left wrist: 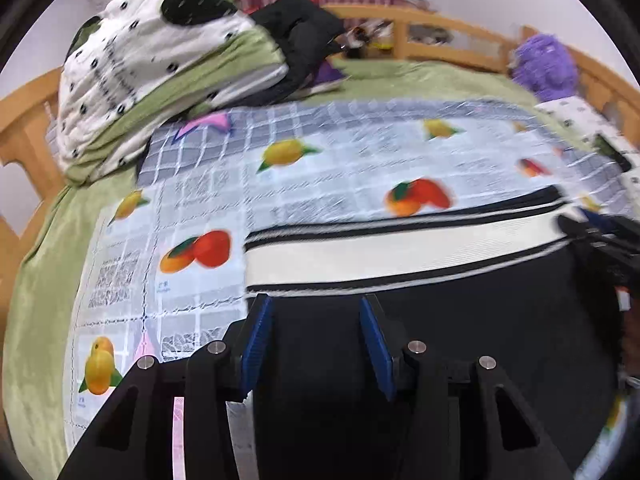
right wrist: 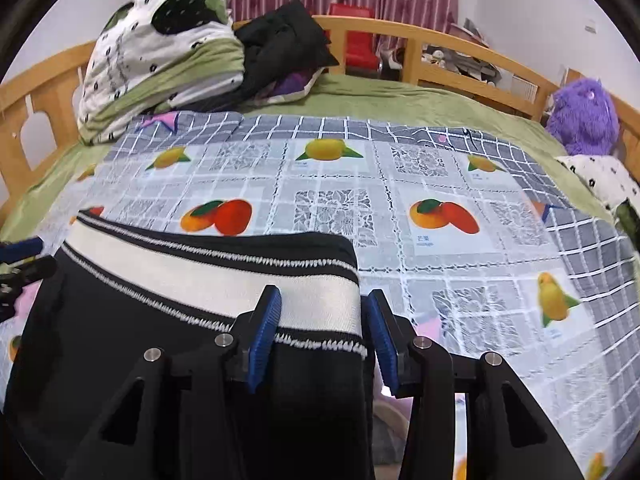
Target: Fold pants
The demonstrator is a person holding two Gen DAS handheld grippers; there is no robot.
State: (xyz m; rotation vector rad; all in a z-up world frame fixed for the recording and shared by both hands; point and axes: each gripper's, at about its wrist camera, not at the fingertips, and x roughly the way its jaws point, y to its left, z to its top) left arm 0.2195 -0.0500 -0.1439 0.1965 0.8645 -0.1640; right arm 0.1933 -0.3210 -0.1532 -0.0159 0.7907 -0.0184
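Black pants (left wrist: pixel 460 328) with a white waistband edged in black-and-white stripes (left wrist: pixel 392 248) lie flat on a fruit-print cloth on the bed. My left gripper (left wrist: pixel 316 312) is open over the left end of the pants, just below the waistband. In the right wrist view the pants (right wrist: pixel 120 340) and waistband (right wrist: pixel 208 276) fill the lower left. My right gripper (right wrist: pixel 324 304) is open, its jaws either side of the waistband's right corner. The right gripper shows at the left view's right edge (left wrist: pixel 600 236), and the left gripper at the right view's left edge (right wrist: pixel 20 264).
The fruit-print cloth (right wrist: pixel 360 208) covers a green bedspread (right wrist: pixel 400 96). A folded white-and-green quilt (right wrist: pixel 160 60) and black clothes (right wrist: pixel 280 48) are piled at the back left. A purple plush toy (right wrist: pixel 584 116) sits at the right. A wooden bed rail (right wrist: pixel 440 44) runs round the back.
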